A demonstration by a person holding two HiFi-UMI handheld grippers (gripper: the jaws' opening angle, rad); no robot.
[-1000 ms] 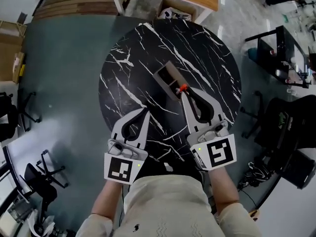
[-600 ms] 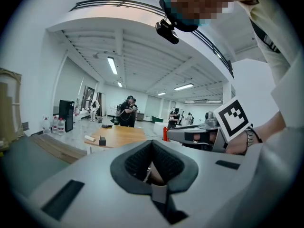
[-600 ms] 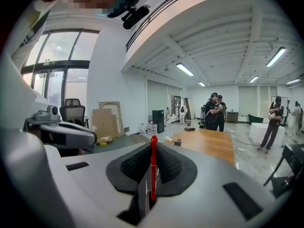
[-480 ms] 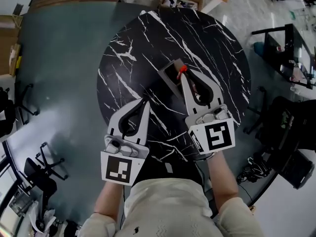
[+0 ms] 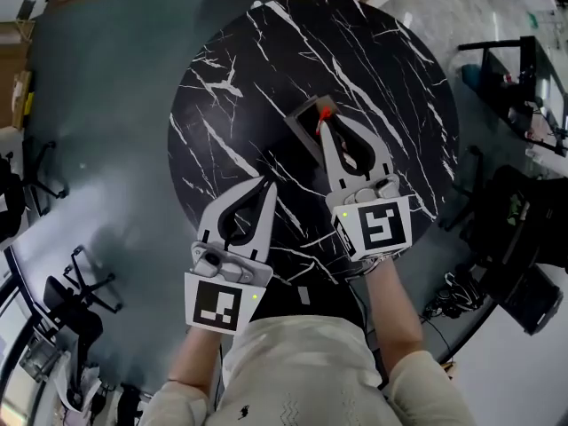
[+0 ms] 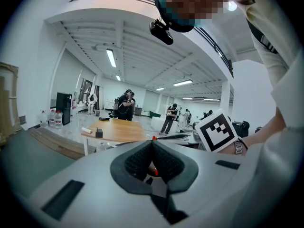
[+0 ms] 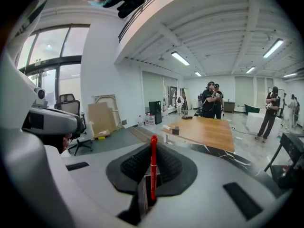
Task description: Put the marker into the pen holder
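The right tongs are closed on the red marker, which lies along the gap between the two pads. In the head view, the marker's red end is at the open top of the dark pen holder, near the middle of the black marble counter. The left tongs are closed with nothing between them, above the counter's near edge.

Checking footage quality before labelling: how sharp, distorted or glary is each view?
Head view: wide-angle bend at the edges, even light, table sharp. Left gripper view: heavy fisheye, dark corners, a mosaic patch on top. Right gripper view: same fisheye, marker crisp, ceiling lights bright without flare.
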